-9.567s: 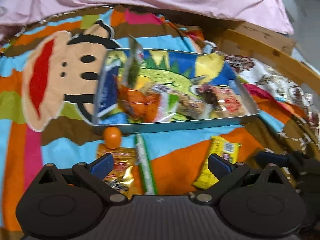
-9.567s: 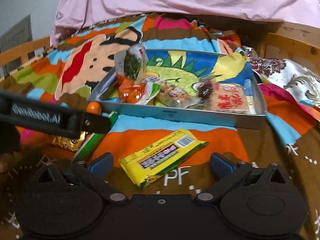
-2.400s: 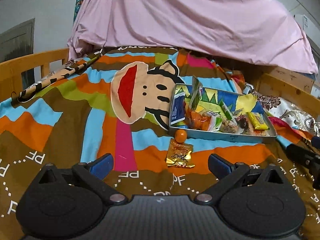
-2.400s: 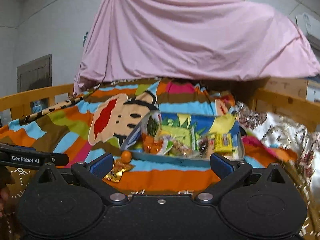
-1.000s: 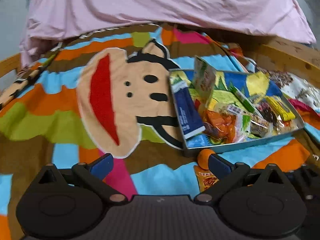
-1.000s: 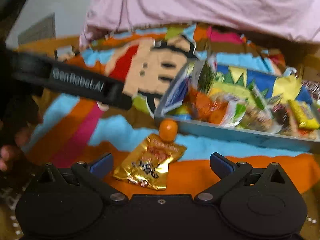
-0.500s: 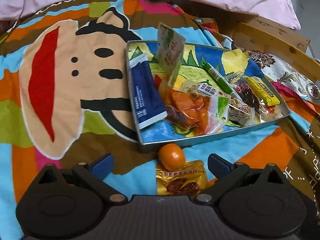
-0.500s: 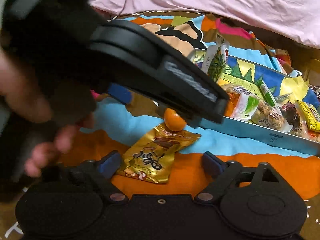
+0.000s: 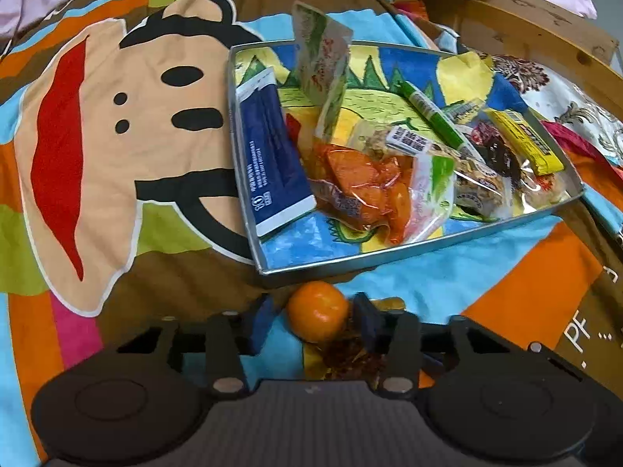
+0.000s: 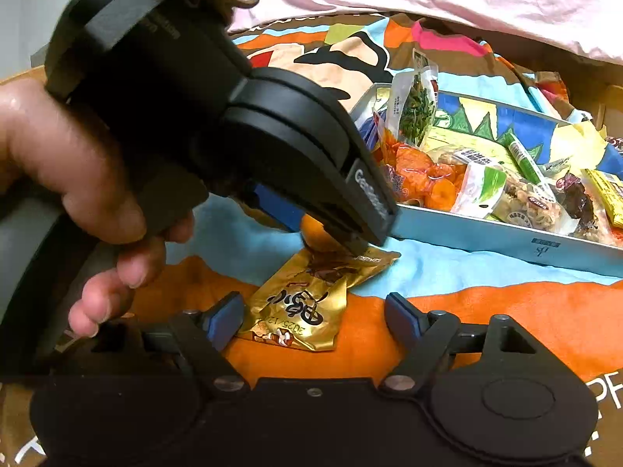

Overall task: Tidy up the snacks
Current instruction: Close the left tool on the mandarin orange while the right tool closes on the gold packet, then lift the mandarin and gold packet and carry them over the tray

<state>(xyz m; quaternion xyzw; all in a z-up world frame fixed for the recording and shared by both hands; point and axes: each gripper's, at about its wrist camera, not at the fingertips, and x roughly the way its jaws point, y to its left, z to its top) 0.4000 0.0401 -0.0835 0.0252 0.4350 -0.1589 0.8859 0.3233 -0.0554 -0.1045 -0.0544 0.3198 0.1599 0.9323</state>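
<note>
Left hand-held gripper [image 9: 313, 321]: I hold it low over the blanket; its blue fingers [image 9: 260, 321] bracket the mandarin on both sides. The right finger touches the fruit; on the left I cannot tell whether the pad makes contact.
Mandarin [image 9: 317, 316]: on the blanket, just in front of the tray's near wall, resting on the top edge of the gold snack pouch.
Right hand-held gripper [image 10: 313, 319]: released, jaws spread wide, with the lower end of the gold snack pouch [image 10: 307, 297] between the fingers and not gripped.
Gold snack pouch: flat on the orange band of the blanket, outside the tray.
Metal tray [image 9: 420, 247]: on the cartoon-print blanket [image 9: 97, 148]; it holds a blue packet [image 9: 268, 159], a bag of orange dried fruit [image 9: 366, 188], a green stick pack [image 9: 432, 114], a yellow bar [image 9: 521, 140] and an upright green-and-white pouch [image 9: 323, 74].
</note>
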